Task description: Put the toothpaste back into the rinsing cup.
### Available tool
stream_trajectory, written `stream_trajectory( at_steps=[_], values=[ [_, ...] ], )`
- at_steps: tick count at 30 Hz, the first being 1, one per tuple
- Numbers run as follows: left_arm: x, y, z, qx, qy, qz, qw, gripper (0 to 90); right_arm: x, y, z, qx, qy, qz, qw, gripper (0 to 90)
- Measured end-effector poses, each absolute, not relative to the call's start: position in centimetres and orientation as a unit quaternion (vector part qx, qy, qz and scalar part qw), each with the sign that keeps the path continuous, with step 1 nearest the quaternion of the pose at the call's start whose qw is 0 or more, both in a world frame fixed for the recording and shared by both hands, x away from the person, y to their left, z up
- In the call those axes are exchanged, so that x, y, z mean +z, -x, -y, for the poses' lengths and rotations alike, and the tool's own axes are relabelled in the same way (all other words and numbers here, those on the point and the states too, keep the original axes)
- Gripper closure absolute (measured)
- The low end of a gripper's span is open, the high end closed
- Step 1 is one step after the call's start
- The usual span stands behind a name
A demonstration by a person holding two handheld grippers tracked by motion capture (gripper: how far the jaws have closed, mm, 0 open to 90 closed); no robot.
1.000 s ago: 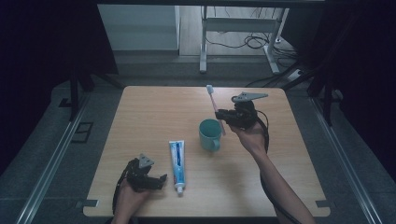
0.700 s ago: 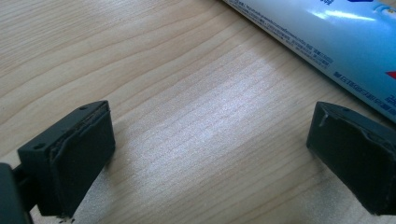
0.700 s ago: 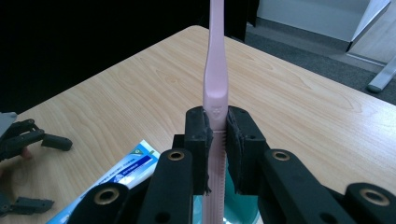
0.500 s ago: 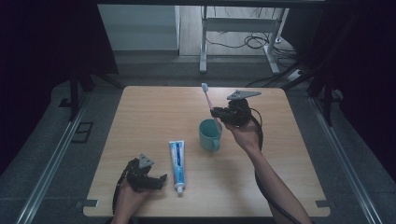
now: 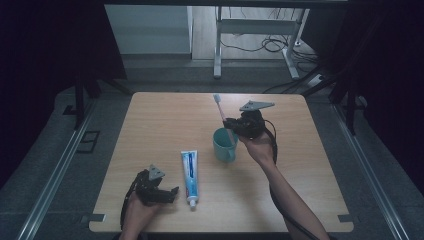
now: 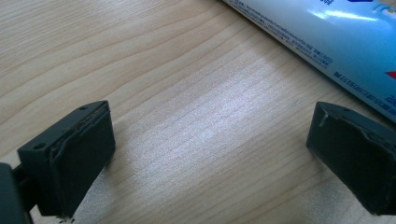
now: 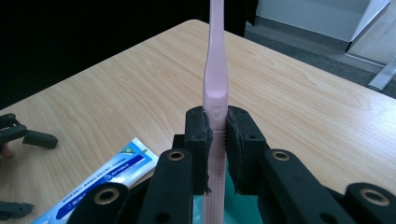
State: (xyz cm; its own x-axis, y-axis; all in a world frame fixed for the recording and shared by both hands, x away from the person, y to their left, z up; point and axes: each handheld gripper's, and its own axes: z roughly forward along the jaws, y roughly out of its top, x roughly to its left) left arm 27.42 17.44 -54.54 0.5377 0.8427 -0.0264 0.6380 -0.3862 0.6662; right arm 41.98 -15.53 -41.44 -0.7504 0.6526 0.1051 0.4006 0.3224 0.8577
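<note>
High view: my right claw (image 5: pixel 229 123) grips the toothbrush (image 5: pixel 219 107), its lower end in the cup (image 5: pixel 224 145); release pending.
Left gripper view: my left claw (image 6: pixel 205 154) gapes, empty, by the toothpaste (image 6: pixel 327 32).
Right gripper view: pads (image 7: pixel 202 140) clenched on the handle.

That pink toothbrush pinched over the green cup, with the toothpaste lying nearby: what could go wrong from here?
1. The right tool pinches the toothbrush on a narrow part of its handle, so it might twist or slip.
2. The brush's lower end sits in the cup; a sideways pull could tip it.
3. The left tool rests open beside the toothpaste tube; a careless move could nudge it.
</note>
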Motion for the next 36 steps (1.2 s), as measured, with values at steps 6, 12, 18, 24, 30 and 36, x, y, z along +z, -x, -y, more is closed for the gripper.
stream_trajectory(
  at_steps=[6,12,18,24,30,36],
  values=[
    [-54.5,-27.4,-17.4,0.161,-0.817,-0.453,0.319,1.0,-42.6,-41.9,15.6,0.477,-0.329,-0.805,0.129,79.1],
    [-54.5,-27.4,-17.4,0.160,-0.817,-0.454,0.319,1.0,-43.5,-41.8,15.7,0.475,-0.329,-0.806,0.128,79.0],
    [-54.5,-27.4,-17.4,0.161,-0.817,-0.454,0.319,1.0,-44.3,-41.7,15.7,0.474,-0.331,-0.806,0.126,79.0],
    [-54.5,-27.4,-17.4,0.161,-0.817,-0.453,0.319,1.0,-45.3,-41.6,15.7,0.469,-0.336,-0.808,0.121,79.1],
    [-54.5,-27.4,-17.4,0.161,-0.817,-0.453,0.319,1.0,-46.1,-41.5,15.6,0.468,-0.339,-0.808,0.119,79.0],
    [-54.5,-27.4,-17.4,0.160,-0.816,-0.455,0.319,1.0,-46.7,-41.5,15.5,0.465,-0.341,-0.809,0.116,79.0]
  ],
)
